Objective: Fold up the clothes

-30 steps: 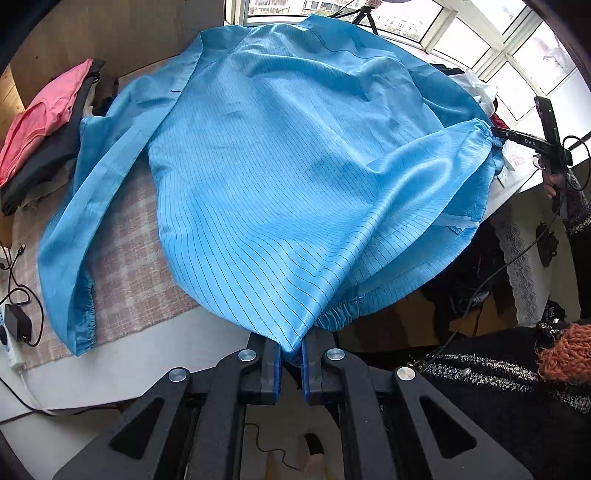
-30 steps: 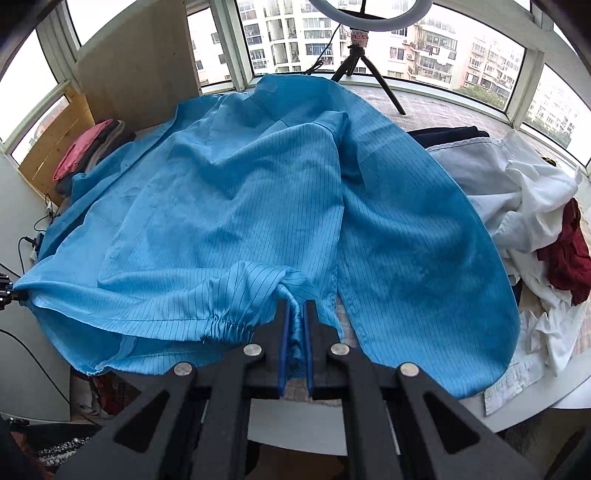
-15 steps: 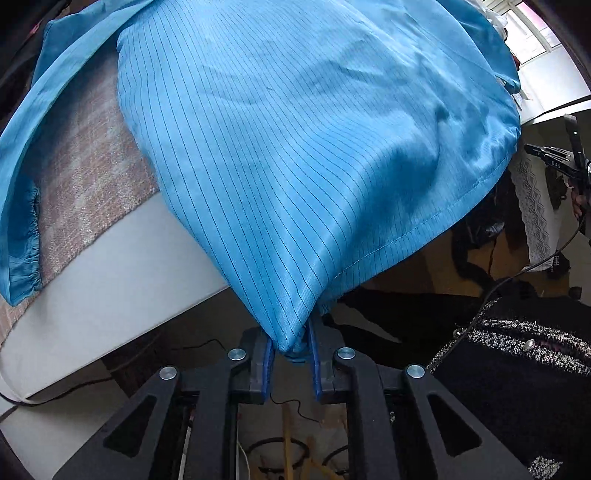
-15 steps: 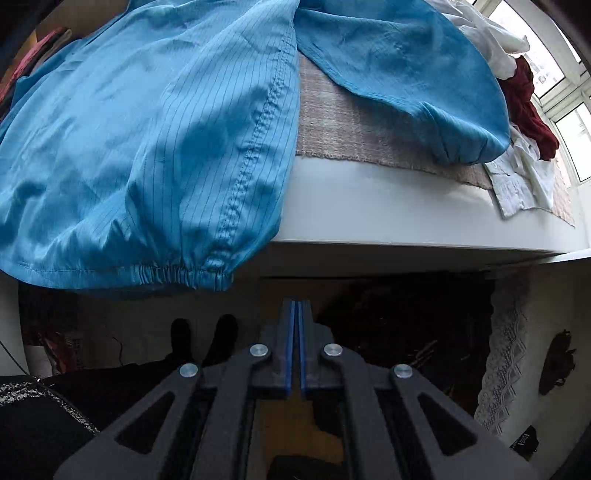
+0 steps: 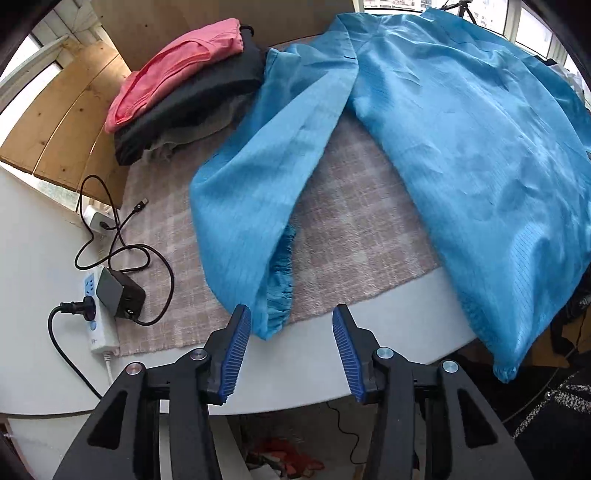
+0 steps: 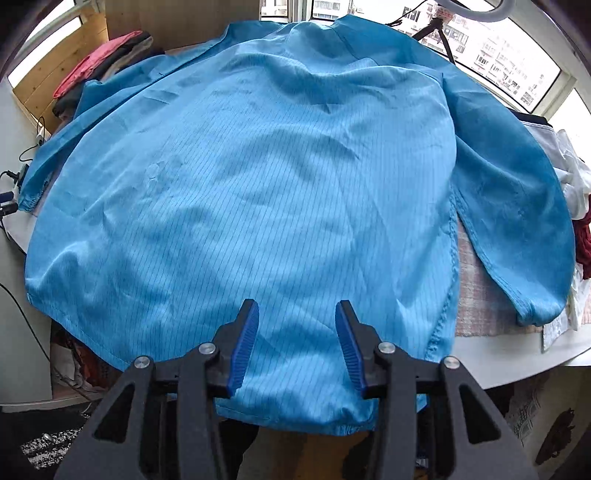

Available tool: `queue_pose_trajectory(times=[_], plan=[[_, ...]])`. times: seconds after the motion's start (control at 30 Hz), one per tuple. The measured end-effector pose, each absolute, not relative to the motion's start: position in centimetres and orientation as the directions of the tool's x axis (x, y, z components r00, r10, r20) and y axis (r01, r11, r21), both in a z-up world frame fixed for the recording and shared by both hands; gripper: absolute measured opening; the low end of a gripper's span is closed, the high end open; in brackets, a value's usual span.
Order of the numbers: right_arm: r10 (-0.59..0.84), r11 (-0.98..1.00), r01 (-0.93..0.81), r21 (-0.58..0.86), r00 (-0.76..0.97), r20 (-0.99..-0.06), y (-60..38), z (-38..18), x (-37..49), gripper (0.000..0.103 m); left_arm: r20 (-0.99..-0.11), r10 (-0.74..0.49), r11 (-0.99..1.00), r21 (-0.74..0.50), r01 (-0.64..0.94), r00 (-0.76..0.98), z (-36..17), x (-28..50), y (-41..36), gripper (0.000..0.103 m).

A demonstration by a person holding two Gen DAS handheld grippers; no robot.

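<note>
Windows curve round the far side of my white table (image 5: pixel 55 266), which carries a pale checked cloth (image 5: pixel 354 236). On it the blue coat (image 6: pixel 258 177) lies spread flat, its hem hanging over the near edge. At the far left corner I see a folded stack (image 5: pixel 184 85), pink on top of dark pieces, touching the coat's sleeve. A power strip (image 5: pixel 98 317) with a black charger and looping cable sits on the bare table left of the cloth.

Only my left view shows that strip and the left sleeve (image 5: pixel 258 192) lying diagonally, its gathered cuff at the cloth's near edge. Only my right view shows a heap of white and dark red laundry (image 6: pixel 576 206) by the right sleeve, and a tripod (image 6: pixel 439 33) against the windows.

My left gripper (image 5: pixel 291 345) is spread wide and holds nothing; the cuff sits just beyond it, close to its left finger. My right gripper (image 6: pixel 297 343) is likewise spread and empty, hovering over the coat's hem near the middle.
</note>
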State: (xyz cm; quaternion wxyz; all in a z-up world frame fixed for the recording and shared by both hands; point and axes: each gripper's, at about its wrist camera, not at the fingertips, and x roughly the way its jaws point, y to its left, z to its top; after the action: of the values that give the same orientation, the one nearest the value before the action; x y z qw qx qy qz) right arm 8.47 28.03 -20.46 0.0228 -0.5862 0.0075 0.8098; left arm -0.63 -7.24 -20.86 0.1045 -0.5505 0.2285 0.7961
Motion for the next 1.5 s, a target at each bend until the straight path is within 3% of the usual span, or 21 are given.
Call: queue_pose_trajectory(times=[0.13,0.2,0.27,0.3,0.37,0.47,0.5,0.67,0.77,0.8,0.9,1.07,1.23,1.5], plan=[[0.006,-1.000,0.019,-0.013,-0.324,-0.946,25.3,-19.2,6.7,0.042,-0.910,-0.182,-0.849,0.336,-0.408,-0.372,-24.3,-2.1,-8.3,0.048],[0.000,-0.998,0.052,-0.019,-0.337,-0.941,24.1,-18.3,6.0,0.042,-0.925,-0.180,-0.861,0.313,-0.401,-0.335,-25.9,-3.2,-9.2,0.044],[-0.012,-0.996,0.085,-0.019,-0.351,-0.936,23.0,-17.3,5.2,0.042,-0.954,-0.102,-0.898,0.209,-0.388,-0.281,-26.3,-4.2,-10.7,0.008],[-0.030,-0.995,0.098,-0.005,-0.357,-0.934,22.7,-16.7,4.5,0.042,-0.963,-0.060,-0.913,0.159,-0.376,-0.262,-26.2,-4.6,-11.1,0.004],[-0.064,-0.991,0.132,0.016,-0.366,-0.928,22.3,-15.5,2.9,0.037,-0.964,-0.018,-0.929,0.114,-0.353,-0.266,-24.7,-5.5,-11.9,0.003],[-0.092,-0.978,0.209,0.015,-0.363,-0.927,21.2,-14.2,-0.7,0.016,-0.949,0.051,-0.942,0.057,-0.330,-0.311,-20.0,-6.7,-12.9,0.002],[-0.102,-0.971,0.239,0.013,-0.365,-0.926,20.7,-13.8,-2.1,0.013,-0.939,0.068,-0.945,0.047,-0.323,-0.336,-17.8,-7.0,-13.1,0.002],[-0.226,-0.924,0.371,0.092,-0.334,-0.915,17.4,-13.6,-11.2,0.013,-0.884,0.121,-0.943,0.040,-0.329,-0.452,-6.0,-7.4,-11.9,0.002],[-0.264,-0.889,0.446,0.105,-0.311,-0.913,14.4,-15.6,-17.0,0.013,-0.875,0.104,-0.939,0.071,-0.338,-0.472,-1.7,-6.3,-9.3,0.002],[-0.268,-0.883,0.458,0.105,-0.307,-0.913,13.7,-16.6,-18.9,0.015,-0.880,0.090,-0.937,0.084,-0.338,-0.467,-1.2,-5.7,-8.2,0.002],[-0.319,-0.880,0.435,0.188,-0.250,-0.914,13.1,-19.9,-24.6,0.035,-0.901,0.037,-0.933,0.124,-0.338,-0.433,-1.0,-4.0,-4.7,0.002],[-0.398,-0.895,0.287,0.342,-0.166,-0.902,16.1,-24.4,-31.0,0.036,-0.938,0.007,-0.948,0.105,-0.301,-0.347,-3.5,-0.8,-0.3,0.002],[-0.350,-0.934,0.152,0.324,-0.202,-0.915,19.1,-26.1,-34.9,0.036,-0.955,-0.010,-0.970,0.081,-0.229,-0.296,-5.9,0.8,0.6,0.002],[-0.351,-0.932,0.157,0.326,-0.166,-0.922,18.2,-27.2,-38.0,0.036,-0.955,0.023,-0.986,0.027,-0.163,-0.296,-5.8,2.4,1.6,0.002]])
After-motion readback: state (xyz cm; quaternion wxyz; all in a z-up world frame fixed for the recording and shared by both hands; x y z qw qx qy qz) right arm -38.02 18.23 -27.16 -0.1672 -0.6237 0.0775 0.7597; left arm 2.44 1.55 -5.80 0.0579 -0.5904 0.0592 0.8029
